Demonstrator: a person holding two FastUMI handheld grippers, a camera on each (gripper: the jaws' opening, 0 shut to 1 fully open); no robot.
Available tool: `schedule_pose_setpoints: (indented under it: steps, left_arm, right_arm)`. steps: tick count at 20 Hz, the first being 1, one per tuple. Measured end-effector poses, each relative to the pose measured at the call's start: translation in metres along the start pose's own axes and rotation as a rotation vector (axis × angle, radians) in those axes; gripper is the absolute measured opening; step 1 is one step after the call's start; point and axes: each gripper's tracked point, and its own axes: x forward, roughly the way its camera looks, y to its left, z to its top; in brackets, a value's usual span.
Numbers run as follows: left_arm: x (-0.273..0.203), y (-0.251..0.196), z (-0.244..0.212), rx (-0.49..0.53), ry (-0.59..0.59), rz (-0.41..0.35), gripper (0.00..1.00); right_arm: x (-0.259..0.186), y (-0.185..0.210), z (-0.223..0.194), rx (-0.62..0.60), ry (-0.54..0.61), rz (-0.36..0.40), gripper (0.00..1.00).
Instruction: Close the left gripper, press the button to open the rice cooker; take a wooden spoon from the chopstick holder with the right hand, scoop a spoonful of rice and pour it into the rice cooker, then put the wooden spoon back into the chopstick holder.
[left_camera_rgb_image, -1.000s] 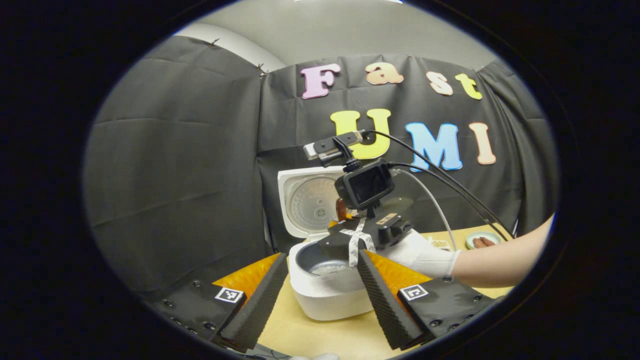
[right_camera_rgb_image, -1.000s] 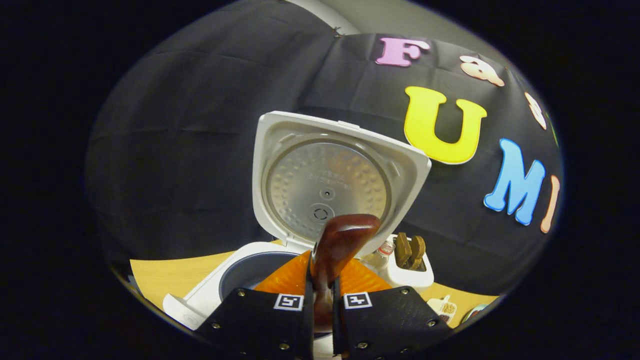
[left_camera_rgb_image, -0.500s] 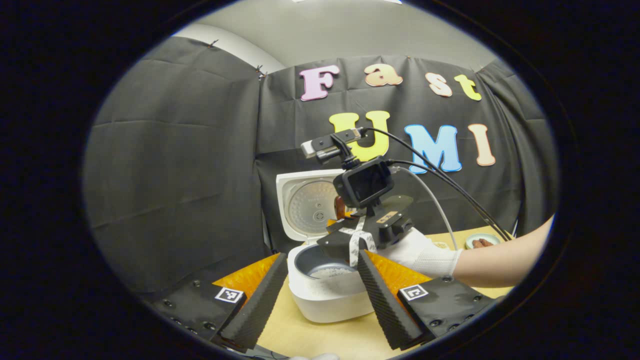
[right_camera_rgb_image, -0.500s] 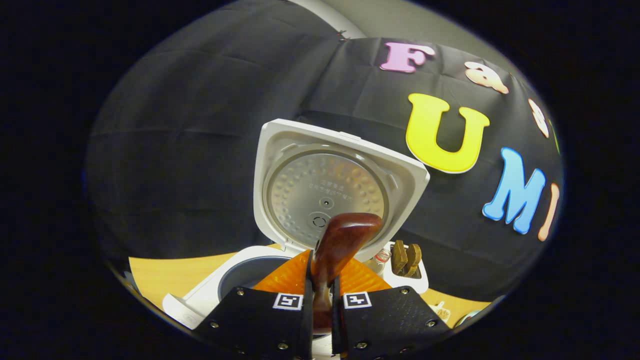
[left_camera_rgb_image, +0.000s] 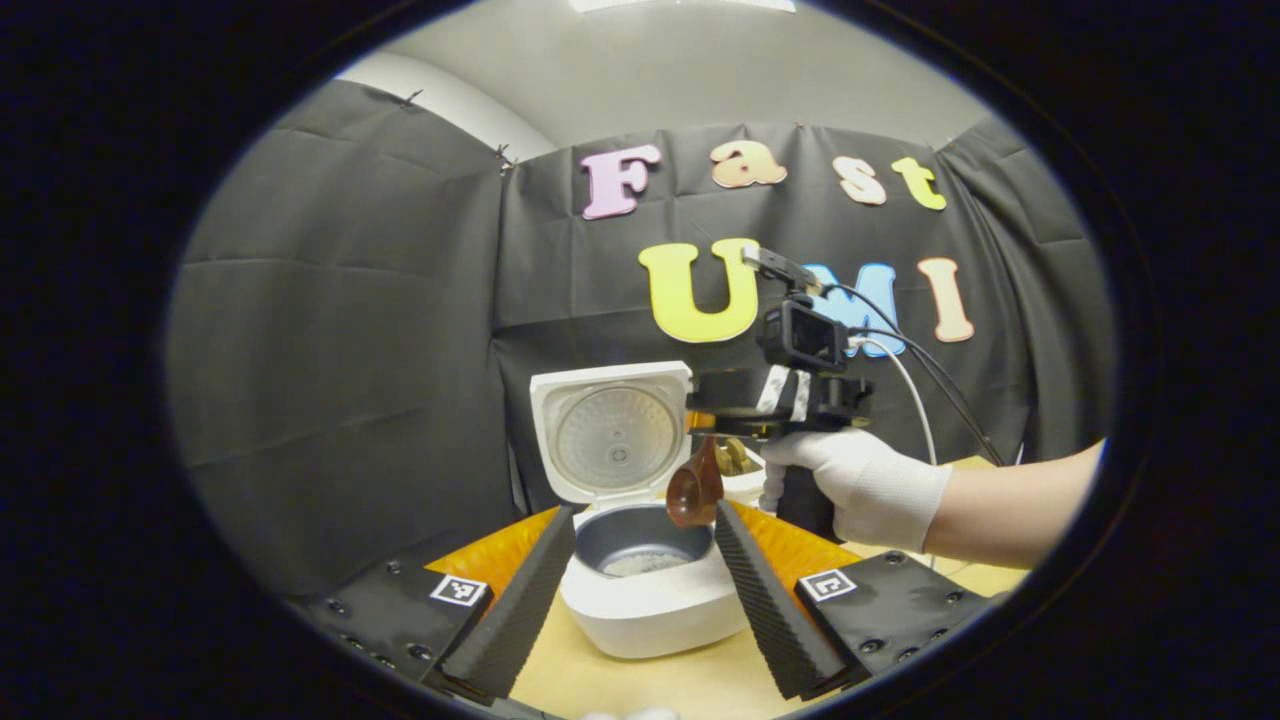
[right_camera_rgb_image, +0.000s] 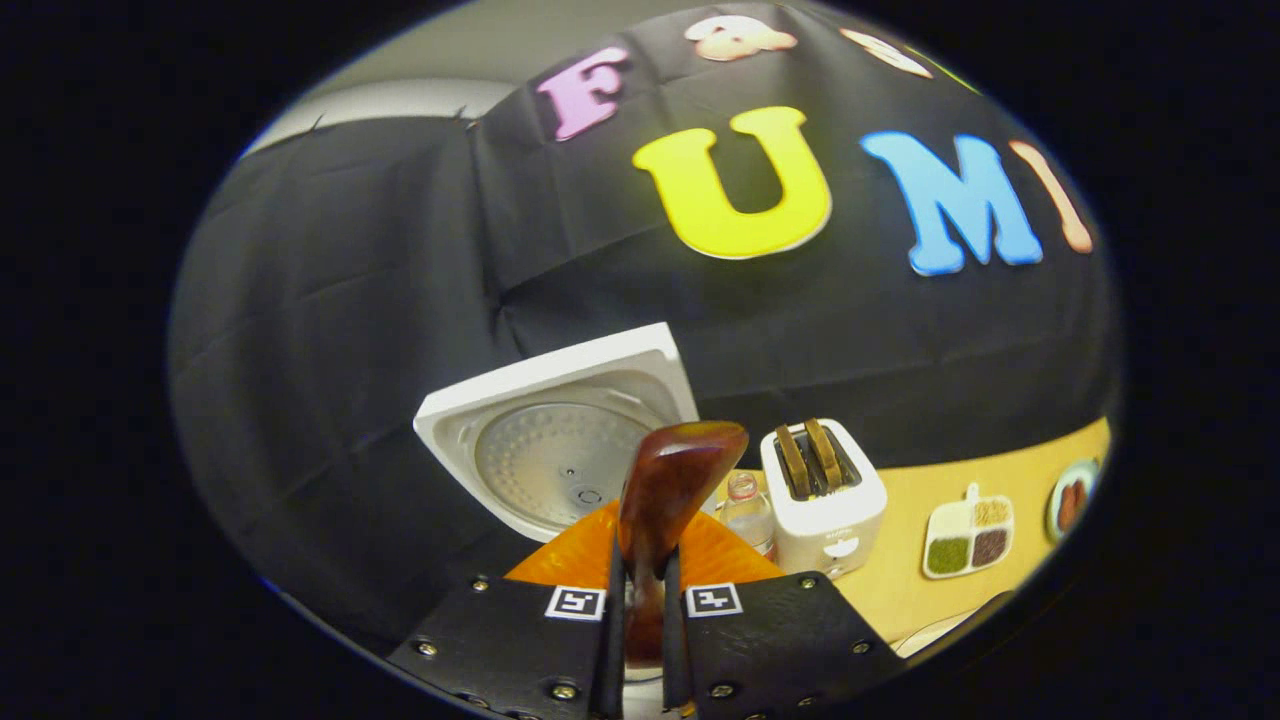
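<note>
With rice already in the cooker (left_camera_rgb_image: 640, 590), the right tongs (right_camera_rgb_image: 637, 640) clamp the spoon (right_camera_rgb_image: 668, 490) just above it; returning it to the holder seems next. The left tongs (left_camera_rgb_image: 640, 600) stand wide, framing the cooker.

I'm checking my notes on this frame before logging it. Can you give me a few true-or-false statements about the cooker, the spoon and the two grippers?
1. The cooker lid is open. True.
2. The right gripper is empty. False: it is shut on the spoon.
3. The left gripper holds the spoon. False: its fingers stand apart with nothing between them.
4. Rice lies in the cooker's pot. True.
5. The toaster has slices in its slots. True.
</note>
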Motion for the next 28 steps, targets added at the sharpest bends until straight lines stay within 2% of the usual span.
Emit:
schedule_pose_setpoints:
  steps: [3,5,6,8,12,14,16,18,20,25,28]
  left_arm:
    - [-0.001,-0.016,0.011,0.020,-0.019,-0.039,0.95]
    - [0.000,-0.033,0.018,0.025,-0.029,-0.074,0.97]
    - [0.000,-0.041,0.020,0.030,-0.036,-0.090,1.00]
    - [0.001,-0.060,0.028,0.036,-0.051,-0.120,0.97]
    - [0.000,-0.103,0.036,0.030,-0.057,-0.196,0.99]
    - [-0.004,-0.123,0.039,0.034,-0.064,-0.223,0.99]
    - [-0.007,-0.144,0.043,0.033,-0.067,-0.251,0.95]
    - [-0.011,-0.165,0.048,0.027,-0.068,-0.282,0.99]
    - [-0.014,-0.181,0.050,0.032,-0.065,-0.298,0.99]
    - [-0.015,-0.211,0.056,0.031,-0.048,-0.307,0.99]
    - [-0.016,-0.222,0.058,0.058,-0.043,-0.298,0.99]
  right_arm:
    - [-0.027,-0.027,0.029,0.130,-0.058,-0.008,0.15]
    - [-0.048,-0.051,0.042,0.174,-0.092,-0.030,0.15]
    - [-0.059,-0.065,0.047,0.189,-0.111,-0.048,0.15]
    - [-0.080,-0.098,0.057,0.225,-0.138,-0.095,0.15]
    - [-0.128,-0.173,0.071,0.260,-0.185,-0.201,0.15]
    - [-0.157,-0.210,0.071,0.280,-0.198,-0.246,0.15]
    - [-0.178,-0.250,0.072,0.282,-0.213,-0.308,0.15]
    - [-0.206,-0.289,0.071,0.297,-0.225,-0.365,0.15]
    - [-0.236,-0.327,0.067,0.314,-0.237,-0.428,0.15]
    - [-0.297,-0.416,0.051,0.328,-0.259,-0.573,0.15]
    - [-0.316,-0.454,0.045,0.336,-0.264,-0.626,0.15]
